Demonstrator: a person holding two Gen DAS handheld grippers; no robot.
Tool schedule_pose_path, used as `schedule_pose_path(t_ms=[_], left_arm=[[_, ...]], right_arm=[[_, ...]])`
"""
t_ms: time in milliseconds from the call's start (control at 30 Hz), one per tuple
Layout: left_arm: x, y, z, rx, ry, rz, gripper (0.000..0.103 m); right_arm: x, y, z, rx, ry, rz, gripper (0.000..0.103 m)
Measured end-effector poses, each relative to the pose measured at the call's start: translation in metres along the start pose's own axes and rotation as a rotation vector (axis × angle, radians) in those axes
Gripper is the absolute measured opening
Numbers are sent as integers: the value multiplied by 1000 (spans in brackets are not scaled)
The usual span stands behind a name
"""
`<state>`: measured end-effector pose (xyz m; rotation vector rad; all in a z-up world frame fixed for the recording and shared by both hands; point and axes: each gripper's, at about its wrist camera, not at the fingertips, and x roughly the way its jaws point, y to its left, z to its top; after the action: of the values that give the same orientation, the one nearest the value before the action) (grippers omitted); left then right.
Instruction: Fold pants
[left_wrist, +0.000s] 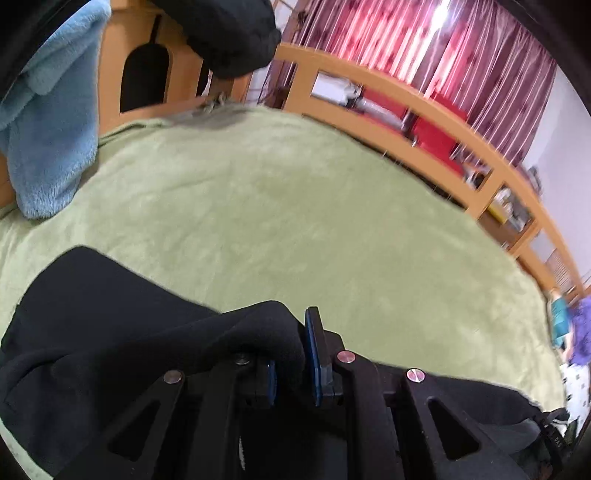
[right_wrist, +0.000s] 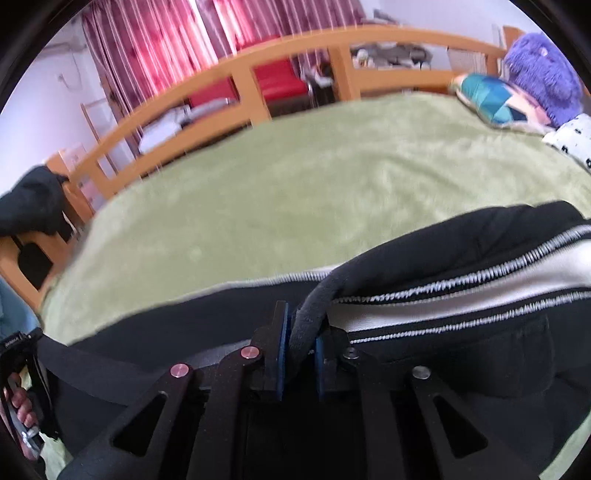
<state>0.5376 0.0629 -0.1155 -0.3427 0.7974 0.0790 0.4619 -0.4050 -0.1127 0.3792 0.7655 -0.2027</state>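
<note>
A green bed (left_wrist: 295, 206) carries black pants (left_wrist: 110, 325). The left gripper (left_wrist: 291, 365) pinches plain cloth; only the right gripper's (right_wrist: 301, 354) view shows the white stripe (right_wrist: 461, 295) it pinches beside, with cushions (right_wrist: 517, 99) beyond

A big bed was covered with a soft green blanket (left_wrist: 295, 206). A wooden rail (right_wrist: 236, 74) ran along its far side. Behind the rail hung dark red curtains (left_wrist: 461, 55) with pale stripes, and bright light shone through them. The wall (right_wrist: 40, 96) beside the curtains was white. A fluffy purple cushion (right_wrist: 543, 70) sat at one end of the bed. A fuzzy blue blanket (left_wrist: 51, 122) hung over the other end.
</note>
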Motion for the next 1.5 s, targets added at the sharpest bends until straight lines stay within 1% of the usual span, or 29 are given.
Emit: schedule_pose_path(t_ms=[33, 67, 133, 200, 267, 333, 433, 467, 500, 567, 600, 700, 767, 800, 833, 867, 900, 933, 967, 1000, 1133, 1200, 1300, 1367, 1400, 1500], left_arm=[[3, 0, -1, 14, 11, 10, 15], [5, 1, -2, 28, 20, 16, 15], [1, 2, -2, 59, 32, 24, 17], [-16, 0, -3, 92, 27, 13, 17], [-31, -1, -7, 149, 21, 13, 17], [-44, 0, -12, 186, 34, 16, 19], [-62, 10, -13, 167, 52, -32, 20], [-67, 11, -12, 164, 52, -42, 20], [-69, 10, -10, 175, 60, -42, 20], [-68, 5, -5, 192, 105, -17, 20], [-69, 2, -2, 198, 130, -8, 20], [-79, -3, 4, 194, 120, -19, 20], [-77, -4, 8, 182, 164, -37, 23], [-75, -3, 7, 172, 202, -64, 31], [-72, -2, 6, 170, 222, -82, 43], [-71, -2, 3, 178, 230, -90, 51], [-70, -2, -2, 190, 233, -85, 69], [-70, -2, -8, 204, 218, -56, 80], [-70, -1, -13, 205, 199, -25, 82], [-70, 3, -20, 198, 188, 0, 82], [-72, 21, -31, 148, 209, -40, 82], [-78, 30, -37, 146, 211, -52, 82], [-89, 44, -49, 148, 182, -18, 81], [-92, 50, -59, 148, 184, -2, 81], [-93, 53, -65, 149, 196, -7, 81], [-90, 51, -86, 164, 229, -53, 80]], right_arm=[[2, -1, -2, -1, 4, -4, 25], [5, -1, -3, -7, 17, 1, 38], [-2, 0, -3, -25, 6, -20, 52], [-15, 3, -4, -55, -19, -38, 54], [-33, 9, -5, -114, -29, -43, 62], [-51, 17, -10, -148, -38, -56, 63], [-73, 28, -21, -179, -52, -46, 63], [-76, 31, -24, -185, -53, -43, 64], [-78, 35, -28, -191, -33, -35, 64], [-78, 42, -34, -200, 13, -12, 64], [-80, 46, -37, -204, 18, -2, 64], [-91, 58, -48, -225, 1, 9, 64], [-92, 68, -52, -251, 9, 14, 64], [-91, 70, -53, -255, 15, 10, 64], [-90, 73, -54, -255, 25, 14, 64], [-89, 75, -56, -255, 32, 24, 64], [-89, 76, -57, -254, 34, 27, 64], [-88, 78, -59, -253, 37, 26, 64], [-86, 78, -60, -254, 40, 27, 64], [-85, 79, -63, -254, 45, 31, 64], [-80, 79, -73, -249, 67, 41, 64], [-80, 80, -76, -254, 66, 39, 64], [-84, 80, -83, -254, 63, 43, 64], [-87, 79, -85, -239, 65, 53, 64], [-89, 79, -87, -232, 64, 61, 64], [-94, 78, -91, -230, 59, 66, 64]])
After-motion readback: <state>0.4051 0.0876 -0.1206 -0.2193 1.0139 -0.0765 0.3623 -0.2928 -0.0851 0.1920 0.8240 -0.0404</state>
